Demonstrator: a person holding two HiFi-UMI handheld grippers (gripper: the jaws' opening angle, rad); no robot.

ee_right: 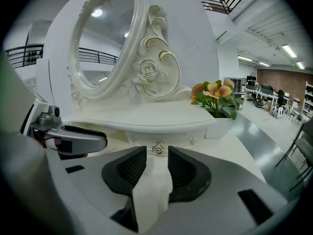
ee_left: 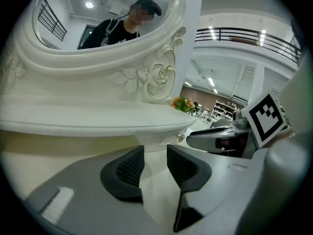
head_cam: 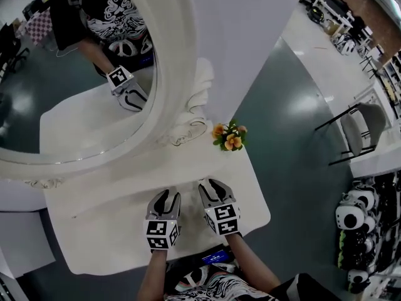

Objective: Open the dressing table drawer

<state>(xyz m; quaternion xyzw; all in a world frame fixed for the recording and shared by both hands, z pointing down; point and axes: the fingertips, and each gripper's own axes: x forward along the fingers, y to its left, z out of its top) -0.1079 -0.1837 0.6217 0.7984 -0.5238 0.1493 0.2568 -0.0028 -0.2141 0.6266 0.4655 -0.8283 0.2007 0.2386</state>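
A white dressing table (head_cam: 106,221) with an oval mirror (head_cam: 164,55) stands in front of me. Under the mirror's shelf is a small drawer front with a metal knob (ee_right: 157,149), also seen as the knob (ee_left: 181,137) in the left gripper view. My right gripper (ee_right: 157,168) points straight at that knob, a short way off, jaws a little apart with nothing between them. My left gripper (ee_left: 155,169) hovers beside it over the tabletop, jaws likewise slightly apart and empty. In the head view the left gripper (head_cam: 166,196) and right gripper (head_cam: 210,185) sit side by side near the front edge.
A small pot of orange flowers (head_cam: 229,137) stands on the table's right end, right of the knob. The carved mirror frame (ee_right: 149,72) rises behind the shelf. A chair (head_cam: 360,127) and white helmets (head_cam: 354,218) are off to the right on the floor.
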